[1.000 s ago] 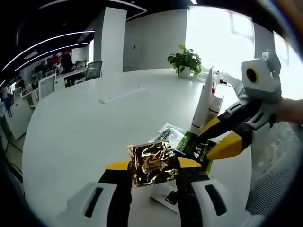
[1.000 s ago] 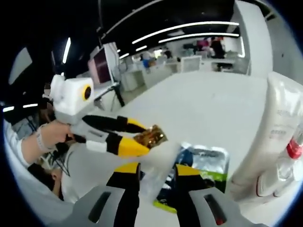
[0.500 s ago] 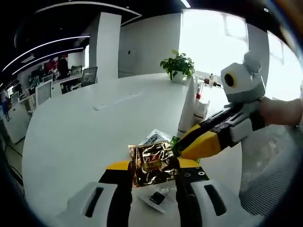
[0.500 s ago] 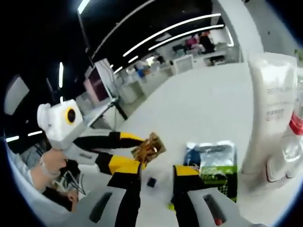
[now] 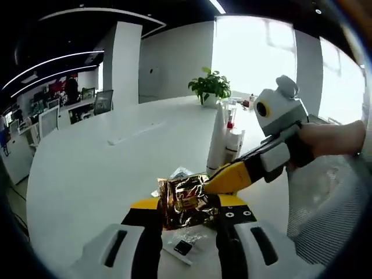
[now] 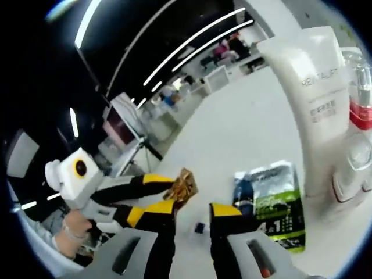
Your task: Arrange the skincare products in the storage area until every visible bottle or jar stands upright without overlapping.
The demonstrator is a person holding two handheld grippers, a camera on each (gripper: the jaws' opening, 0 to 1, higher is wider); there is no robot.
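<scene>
Left gripper (image 5: 187,204) is clamped on a crinkly gold foil sachet (image 5: 185,199), pinched right between its two yellow-tipped jaws, dead center of the left gripper view and lifted off the white table (image 5: 99,168). You can see the same thing from the right gripper view: the left gripper comes in from about 9 o'clock with the gold sachet (image 6: 183,186) stuck in its tips.

The right gripper (image 6: 192,208) has its jaws spread apart with nothing between them — just table and a small black-and-white bit (image 6: 199,228) lying flat in the gap. In the left gripper view it reaches in from 3 o'clock, a person's hand (image 5: 328,139) wrapped around it, its yellow tip just beside the sachet's upper right corner. Can't tell if it's actually touching.

Skincare stuff: a tall white tube (image 6: 311,99) stands upright at about 2 o'clock in the right gripper view, with a clear bottle with a red band (image 6: 360,107) tucked right beside it at 3 o'clock. A green-and-silver packet (image 6: 273,200) lies flat on the table at 4 o'clock, near the base of the tube. In the left gripper view the same tube and bottle cluster (image 5: 224,142) stands at roughly 1 o'clock behind the sachet, with a potted plant (image 5: 208,88) further back at 12 — well apart from everything else.
</scene>
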